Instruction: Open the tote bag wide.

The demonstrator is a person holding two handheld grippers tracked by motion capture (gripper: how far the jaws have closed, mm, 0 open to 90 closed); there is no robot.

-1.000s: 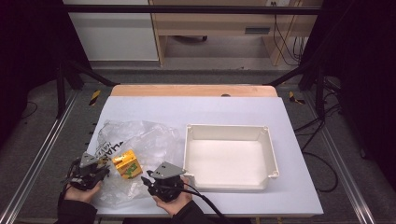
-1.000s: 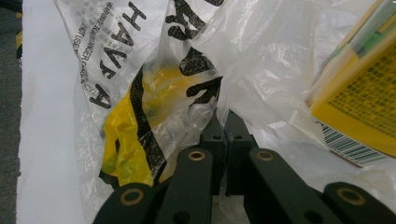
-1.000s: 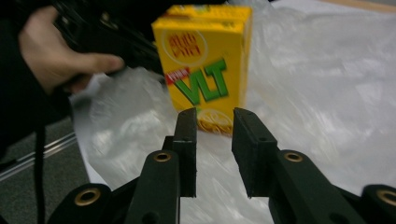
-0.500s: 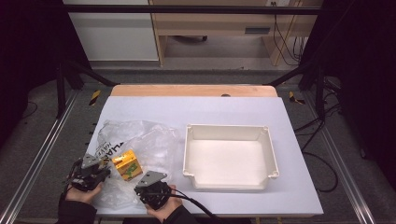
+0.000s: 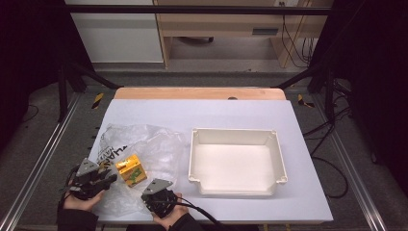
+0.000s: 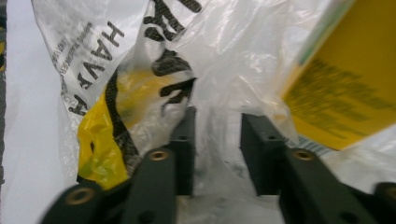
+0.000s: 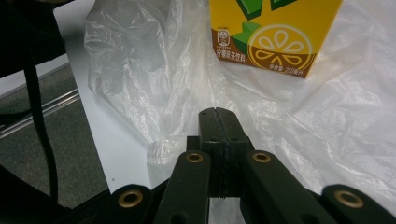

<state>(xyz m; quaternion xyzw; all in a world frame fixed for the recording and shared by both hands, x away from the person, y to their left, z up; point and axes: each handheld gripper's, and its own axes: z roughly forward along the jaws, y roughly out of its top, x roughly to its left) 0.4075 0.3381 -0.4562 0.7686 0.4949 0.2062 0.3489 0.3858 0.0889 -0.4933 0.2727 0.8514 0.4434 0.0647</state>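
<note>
— What has been moved since a second ago?
— Leftward and toward the near edge the right gripper has been brought, from beside the tray to the bag's near corner. The left gripper has hardly been shifted.
— How are the jaws seen?
— In the right gripper view the jaws are pressed together, with film of the bag pinched between them. In the left gripper view the left gripper is spread, and bag film is draped between its jaws.
— And the carton?
— It is lain on the bag, between the grippers, left of the tray, which is seen on the table. The carton is seen ahead of the shut jaws.
</note>
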